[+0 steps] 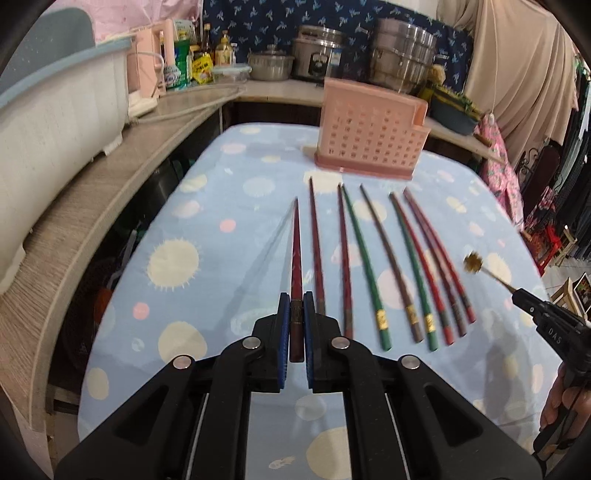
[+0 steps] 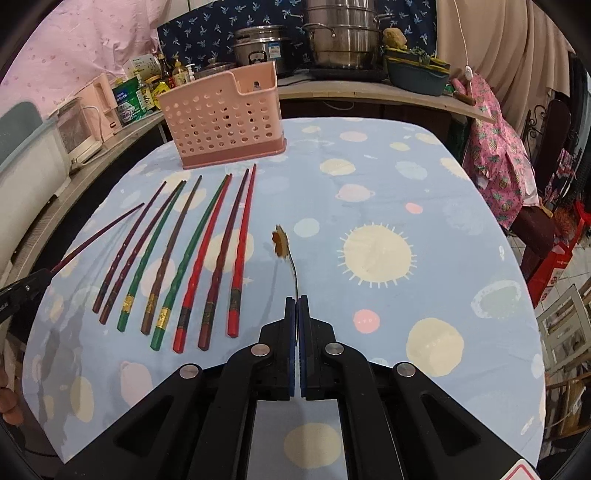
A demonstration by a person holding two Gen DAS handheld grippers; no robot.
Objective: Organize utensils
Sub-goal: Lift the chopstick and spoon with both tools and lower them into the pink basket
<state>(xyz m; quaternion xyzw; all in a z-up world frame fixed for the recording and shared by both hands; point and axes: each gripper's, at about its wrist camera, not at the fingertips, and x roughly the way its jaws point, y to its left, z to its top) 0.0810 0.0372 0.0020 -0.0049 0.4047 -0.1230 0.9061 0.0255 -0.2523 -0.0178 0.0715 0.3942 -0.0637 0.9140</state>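
My left gripper (image 1: 295, 301) is shut on a dark red chopstick (image 1: 295, 254) and holds it above the tablecloth, tip pointing away. Several red, green and brown chopsticks (image 1: 373, 266) lie side by side on the cloth to its right; they also show in the right wrist view (image 2: 192, 258). A pink perforated utensil holder (image 1: 369, 129) stands behind them, also visible in the right wrist view (image 2: 225, 118). My right gripper (image 2: 297, 302) is shut on a thin metal pick with a flower-shaped head (image 2: 280, 243), held above the cloth. The left gripper (image 2: 22, 291) shows at the left edge of the right wrist view.
The table has a blue cloth with sun and planet prints (image 2: 406, 206). A wooden counter (image 1: 110, 177) with a white and blue bin (image 1: 55, 107) runs along the left. Pots (image 2: 343, 33), bottles and a planter stand on the back counter. Clothes hang at the right.
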